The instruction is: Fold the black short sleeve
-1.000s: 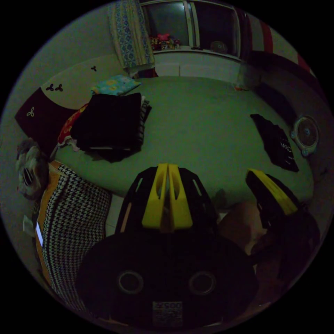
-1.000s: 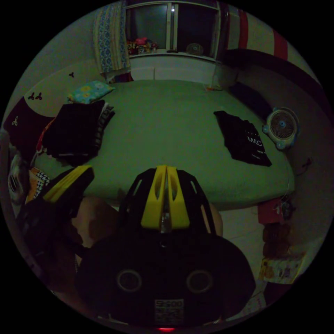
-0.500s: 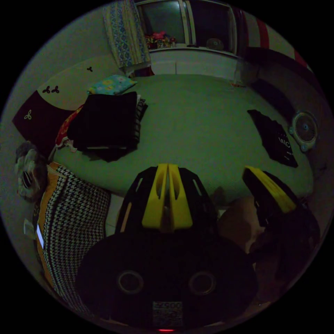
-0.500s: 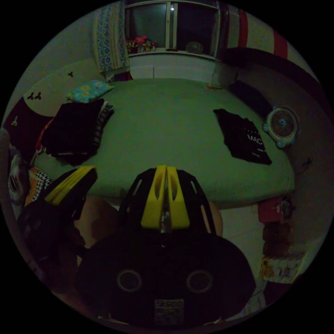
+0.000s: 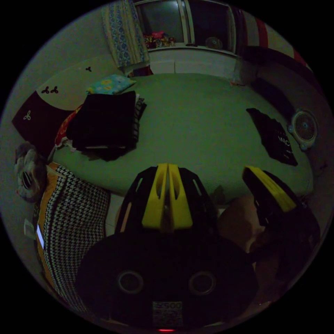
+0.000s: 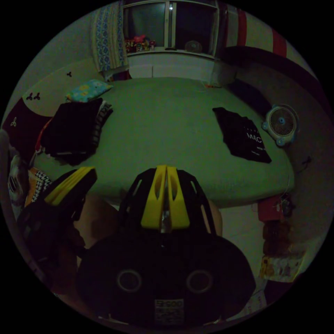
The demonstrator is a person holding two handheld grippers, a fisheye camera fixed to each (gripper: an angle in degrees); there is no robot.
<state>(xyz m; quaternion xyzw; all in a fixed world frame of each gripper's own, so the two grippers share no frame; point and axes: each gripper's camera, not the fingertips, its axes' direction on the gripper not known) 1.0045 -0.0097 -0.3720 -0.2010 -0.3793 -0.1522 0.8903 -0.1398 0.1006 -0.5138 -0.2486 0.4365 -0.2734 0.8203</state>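
Note:
A black short sleeve shirt [image 6: 242, 135] with white print lies folded flat on the right side of the green bed [image 6: 163, 118]; it also appears in the left gripper view [image 5: 273, 136]. My left gripper [image 5: 167, 168] is shut with nothing in it, held off the bed's near edge. My right gripper [image 6: 166, 170] is shut and empty too, likewise short of the bed. Each gripper shows in the other's view: the right gripper [image 5: 269, 188] and the left gripper [image 6: 69, 184]. Both are far from the shirt.
A stack of dark folded clothes [image 5: 104, 121] sits on the bed's left side with a patterned pillow [image 5: 109, 84] behind it. A small fan [image 6: 281, 124] stands right of the bed. A houndstooth cloth [image 5: 69, 222] lies at the left. The bed's middle is bare sheet.
Both views have drifted slightly, so the bed and shirt sit a touch higher in the picture. Both grippers stay shut and nothing on the bed has moved.

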